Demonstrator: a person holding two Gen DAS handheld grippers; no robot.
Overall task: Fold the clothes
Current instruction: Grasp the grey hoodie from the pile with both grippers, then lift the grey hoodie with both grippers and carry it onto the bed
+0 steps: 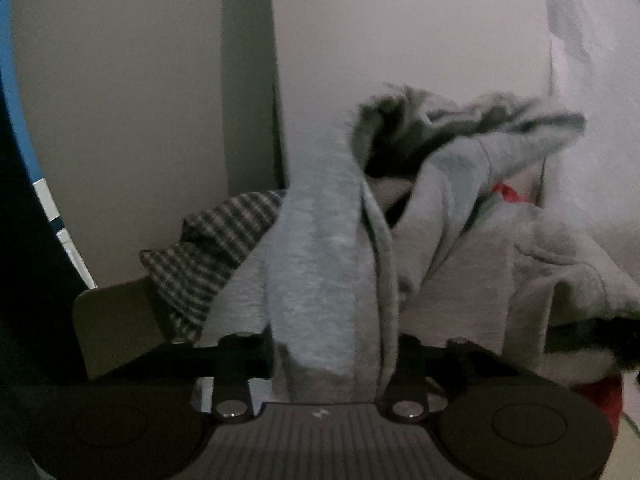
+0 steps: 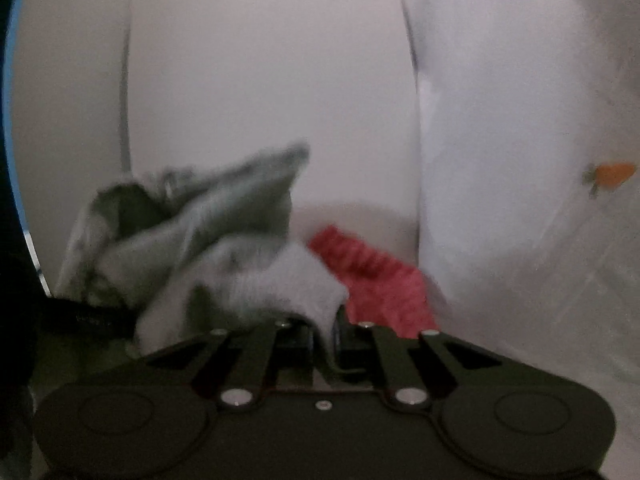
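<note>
The white wall [image 1: 400, 40] fills the upper half of both views. Below it, the grey garment [image 1: 328, 272] is the largest thing I handle: in the left view it rises from the bottom centre as a long bunched column, then drapes away to the upper right, where a darker lining [image 1: 400, 132] shows at the opening. A second pale grey cloth [image 1: 560, 264] lies heaped at the right, and a striped cloth [image 1: 208, 248] sits at middle left; a red cloth [image 2: 380, 280] lies right of centre in the right view.

My left tongs [image 1: 328, 360] are pinching the grey garment, its fabric packed between them. My right tongs [image 2: 324, 336] are pressed nearly together on another edge of the same grey fabric, I judge, though blur makes this less sure.

The garment's long axis runs straight ahead of my left tongs, then bends right; from my right tongs it stretches up and left. So the cloth hangs slack between both grips, and spreading them apart should pull it flat.
</note>
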